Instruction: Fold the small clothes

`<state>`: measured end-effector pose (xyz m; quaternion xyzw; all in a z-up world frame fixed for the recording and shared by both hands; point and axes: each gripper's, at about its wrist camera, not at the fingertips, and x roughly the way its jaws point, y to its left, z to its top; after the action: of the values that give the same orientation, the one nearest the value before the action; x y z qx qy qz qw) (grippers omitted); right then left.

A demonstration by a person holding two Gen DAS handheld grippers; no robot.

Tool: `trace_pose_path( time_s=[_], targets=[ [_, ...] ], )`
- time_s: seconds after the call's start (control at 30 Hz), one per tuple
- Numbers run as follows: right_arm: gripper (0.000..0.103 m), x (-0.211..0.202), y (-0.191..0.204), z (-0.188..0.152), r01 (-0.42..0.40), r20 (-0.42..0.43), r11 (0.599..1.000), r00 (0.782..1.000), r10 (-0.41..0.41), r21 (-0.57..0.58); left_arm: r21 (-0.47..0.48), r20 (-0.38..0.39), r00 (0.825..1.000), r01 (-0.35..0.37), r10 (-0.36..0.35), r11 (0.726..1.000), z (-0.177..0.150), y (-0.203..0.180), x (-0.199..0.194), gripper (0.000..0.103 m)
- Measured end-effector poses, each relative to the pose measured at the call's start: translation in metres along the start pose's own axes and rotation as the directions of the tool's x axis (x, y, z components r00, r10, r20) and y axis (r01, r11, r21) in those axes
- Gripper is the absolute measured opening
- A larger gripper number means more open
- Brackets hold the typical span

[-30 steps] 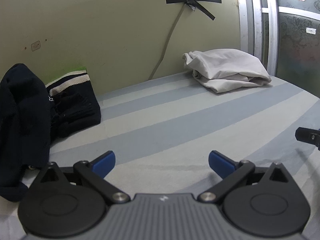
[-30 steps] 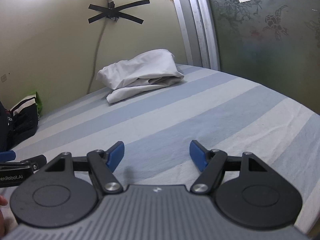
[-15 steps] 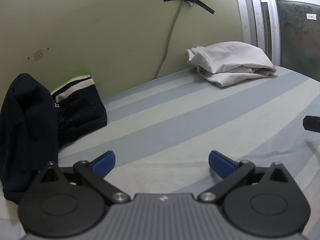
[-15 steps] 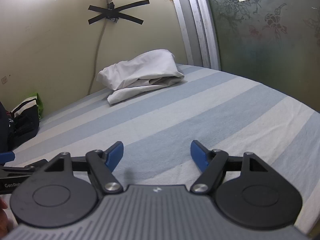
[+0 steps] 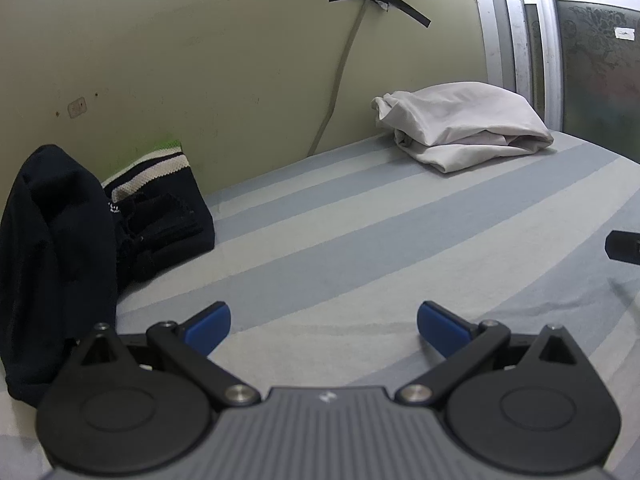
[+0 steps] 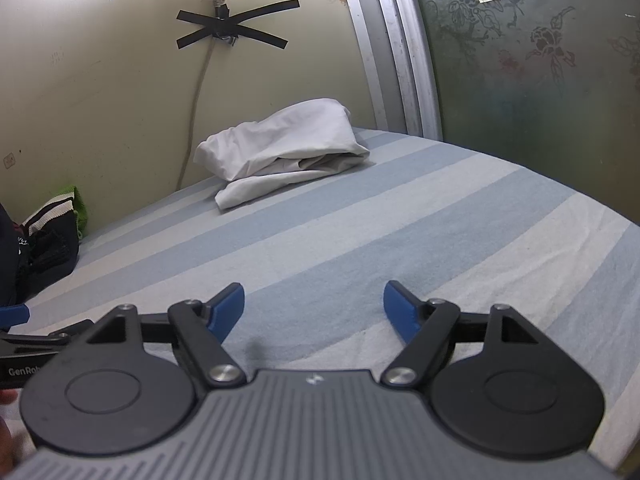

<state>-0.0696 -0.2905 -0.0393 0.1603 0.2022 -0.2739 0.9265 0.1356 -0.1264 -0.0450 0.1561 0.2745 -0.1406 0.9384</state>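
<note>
Two hand-held tools hover low over a bed [image 5: 360, 240] with a blue-and-white striped sheet, both spread wide and holding nothing. The left tool [image 5: 323, 322] points across bare sheet toward the wall; the right tool [image 6: 314, 306] sits beside it, its tip just visible at the edge of the left view. At the far end of the bed, close to the wall and a frosted sliding door [image 6: 540, 60], a white garment [image 5: 460, 124] lies in a loose, roughly folded bundle, well apart from both tools. On the left side, against the wall, a pile of dark clothes [image 5: 52, 248] sits in a heap, with a dark knit piece with white stripes [image 5: 160, 208] beside it; a green scrap shows behind. Judging by this, the white garment may already be folded and set aside, though its edges look untidy. The dark pile appears unfolded, so most of the work seems left. No garment is spread in front of the tools.
</note>
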Motion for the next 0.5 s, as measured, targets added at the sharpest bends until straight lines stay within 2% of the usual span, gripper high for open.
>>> trace_pose_path(
  time_s=[0.5],
  targets=[
    [0.079, 0.0003, 0.0003, -0.0001, 0.001, -0.001, 1.0, 1.0, -0.001, -0.002, -0.026, 0.018, 0.999, 0.035, -0.034, 0.999, 0.0, 0.0048, -0.0051, 0.103]
  ],
)
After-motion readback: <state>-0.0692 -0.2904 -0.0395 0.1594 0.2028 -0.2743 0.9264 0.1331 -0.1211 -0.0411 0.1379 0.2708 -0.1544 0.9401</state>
